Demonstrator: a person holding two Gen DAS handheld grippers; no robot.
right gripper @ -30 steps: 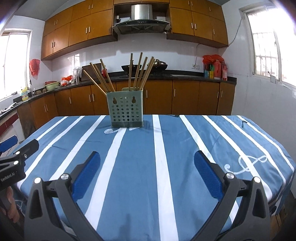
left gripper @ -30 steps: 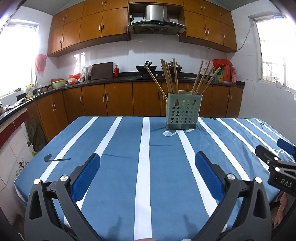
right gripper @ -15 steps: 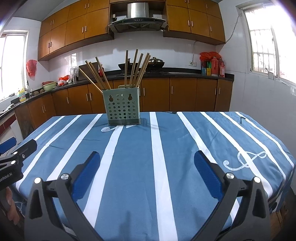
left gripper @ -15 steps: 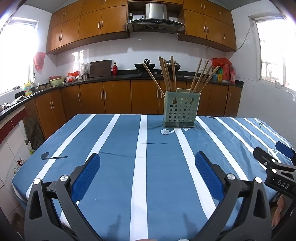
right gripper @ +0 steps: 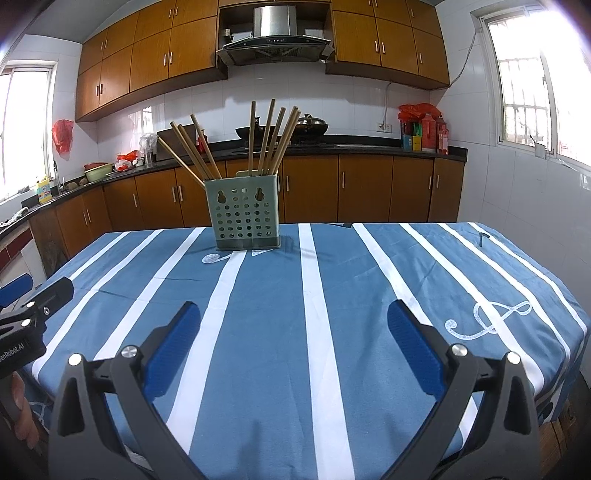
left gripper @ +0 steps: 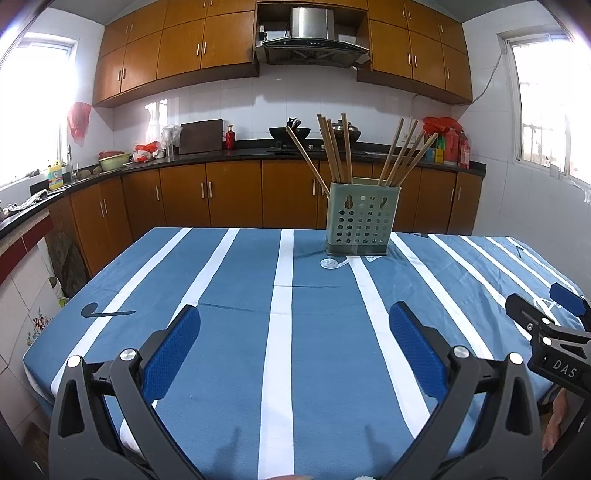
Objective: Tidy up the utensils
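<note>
A kitchen with brown cabinets (left gripper: pixel 229 195) and a range hood (right gripper: pixel 273 35) lies behind a surface (left gripper: pixel 229 295) covered by a blue cloth with white stripes. At the far side of the surface stands a green perforated holder (left gripper: pixel 363 225), upright, close to the far edge. Chopsticks (left gripper: pixel 334 151) stick out of it in two fans, one leaning left, one leaning right; their lower ends are hidden inside the holder, and which compartment each sits in cannot be told.

Between the holder and both tools the cloth is bare, a wide open stretch. In the right view the cloth's right edge drops off near a printed swirl (right gripper: pixel 487 319); in the left view the left edge falls toward a tiled floor.

The left gripper (left gripper: pixel 293 347) hangs over the near part of the surface, jaws spread wide with nothing between them. The right gripper (right gripper: pixel 293 345) is held the same way, jaws spread and empty, well apart from the holder. Each shows at the rim of the other's view, cut off by the frame. A bit of a hand (right gripper: pixel 20 410) shows at the lower left of the right view, mostly hidden. Window glare washes out the far corners.
</note>
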